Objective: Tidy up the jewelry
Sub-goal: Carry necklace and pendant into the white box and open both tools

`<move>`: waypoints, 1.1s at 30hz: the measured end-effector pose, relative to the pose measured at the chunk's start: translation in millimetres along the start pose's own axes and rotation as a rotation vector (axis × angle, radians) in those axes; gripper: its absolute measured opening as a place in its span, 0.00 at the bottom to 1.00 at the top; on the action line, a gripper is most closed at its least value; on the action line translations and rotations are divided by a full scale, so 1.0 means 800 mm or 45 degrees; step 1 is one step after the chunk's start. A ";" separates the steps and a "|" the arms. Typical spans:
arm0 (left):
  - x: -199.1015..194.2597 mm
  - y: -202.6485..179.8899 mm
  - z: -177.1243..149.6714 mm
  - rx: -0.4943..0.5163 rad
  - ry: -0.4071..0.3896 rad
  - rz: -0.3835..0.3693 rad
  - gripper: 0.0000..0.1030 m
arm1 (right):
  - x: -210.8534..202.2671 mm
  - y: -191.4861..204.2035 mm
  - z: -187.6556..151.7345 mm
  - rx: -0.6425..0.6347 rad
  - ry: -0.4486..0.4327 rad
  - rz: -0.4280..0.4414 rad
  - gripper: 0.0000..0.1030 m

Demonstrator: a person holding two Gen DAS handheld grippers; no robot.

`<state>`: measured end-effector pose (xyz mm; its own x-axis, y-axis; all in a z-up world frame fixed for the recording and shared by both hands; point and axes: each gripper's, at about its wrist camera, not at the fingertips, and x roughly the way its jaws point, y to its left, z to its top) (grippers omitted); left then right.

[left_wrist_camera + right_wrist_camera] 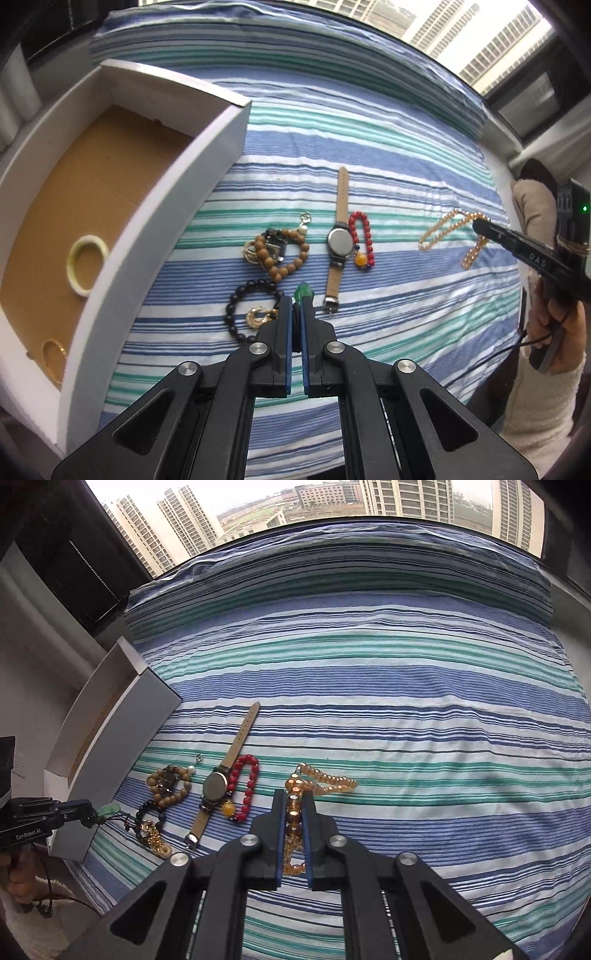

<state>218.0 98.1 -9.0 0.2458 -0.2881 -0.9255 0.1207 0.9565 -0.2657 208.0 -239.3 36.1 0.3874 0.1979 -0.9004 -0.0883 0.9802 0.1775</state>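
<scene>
My left gripper (297,301) is shut on a green pendant (303,290) and holds it just above the striped cloth, beside the black bead bracelet (243,299). It also shows in the right wrist view (94,812), with the pendant (109,809) at its tip. My right gripper (294,797) is shut on an amber bead necklace (325,779), whose far part lies on the cloth. It also shows in the left wrist view (480,226), where the necklace (439,230) trails from it. A watch (339,240), a red bead bracelet (364,236) and a wooden bead bracelet (284,254) lie between the grippers.
A white box (207,184) with a brown bottom stands at the left, holding a pale bangle (88,264) and a gold bangle (53,360). Gold earrings (256,317) lie inside the black bracelet. The striped cloth (406,701) covers the surface up to a window.
</scene>
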 end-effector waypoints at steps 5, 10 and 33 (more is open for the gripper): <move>-0.053 0.047 0.002 -0.081 -0.091 0.037 0.01 | -0.018 0.080 0.022 -0.136 0.006 0.067 0.08; -0.115 0.119 -0.004 -0.198 -0.207 0.094 0.01 | -0.037 0.183 0.046 -0.290 -0.024 0.173 0.08; -0.010 0.357 -0.024 -0.564 -0.110 0.380 0.03 | 0.185 0.482 0.104 -0.674 0.084 0.262 0.08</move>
<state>231.6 374.6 -82.5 0.2879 0.0146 -0.9575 -0.3790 0.9200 -0.0999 307.8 169.3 4.5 0.2571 0.3664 -0.8942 -0.6104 0.7789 0.1436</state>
